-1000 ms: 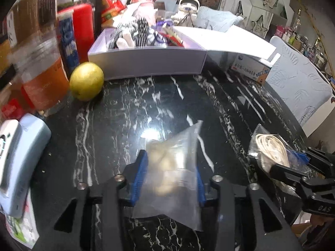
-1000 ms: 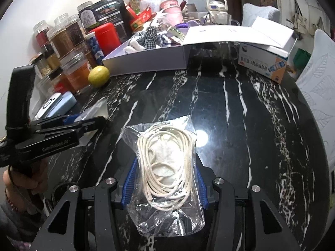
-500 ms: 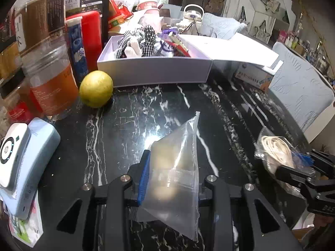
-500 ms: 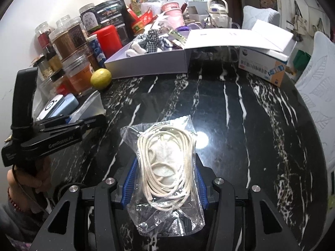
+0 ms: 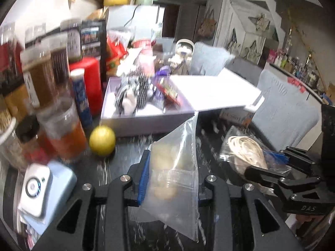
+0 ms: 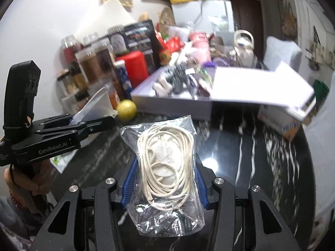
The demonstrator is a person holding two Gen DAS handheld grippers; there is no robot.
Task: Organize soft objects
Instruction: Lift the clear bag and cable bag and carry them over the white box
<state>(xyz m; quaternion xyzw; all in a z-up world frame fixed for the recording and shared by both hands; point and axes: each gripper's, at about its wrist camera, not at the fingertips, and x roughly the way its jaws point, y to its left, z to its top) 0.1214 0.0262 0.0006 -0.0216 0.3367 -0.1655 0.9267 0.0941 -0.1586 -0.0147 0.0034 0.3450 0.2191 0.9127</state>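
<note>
My left gripper [image 5: 170,179] is shut on a clear zip bag with pale round pieces [image 5: 173,167] and holds it above the black marble table [image 5: 117,165]. My right gripper [image 6: 165,179] is shut on a clear bag of coiled white cord [image 6: 165,161], also lifted. Each gripper shows in the other's view: the right one with the cord bag [image 5: 247,152], the left one with the zip bag [image 6: 98,106]. An open white box [image 5: 146,119] holding checked and striped soft items [image 5: 136,92] stands ahead at the back, its lid [image 5: 211,92] open to the right.
A yellow lemon [image 5: 102,140] lies in front of the box's left corner. Jars [image 5: 62,129], a blue tube [image 5: 80,96] and a red canister [image 5: 90,83] crowd the left. A white-and-blue device [image 5: 41,186] lies at near left. A small carton [image 6: 280,121] sits right, under the lid.
Both grippers have risen and moved forward toward the white box with their bags still held. The views now tilt up and are blurred by motion.
</note>
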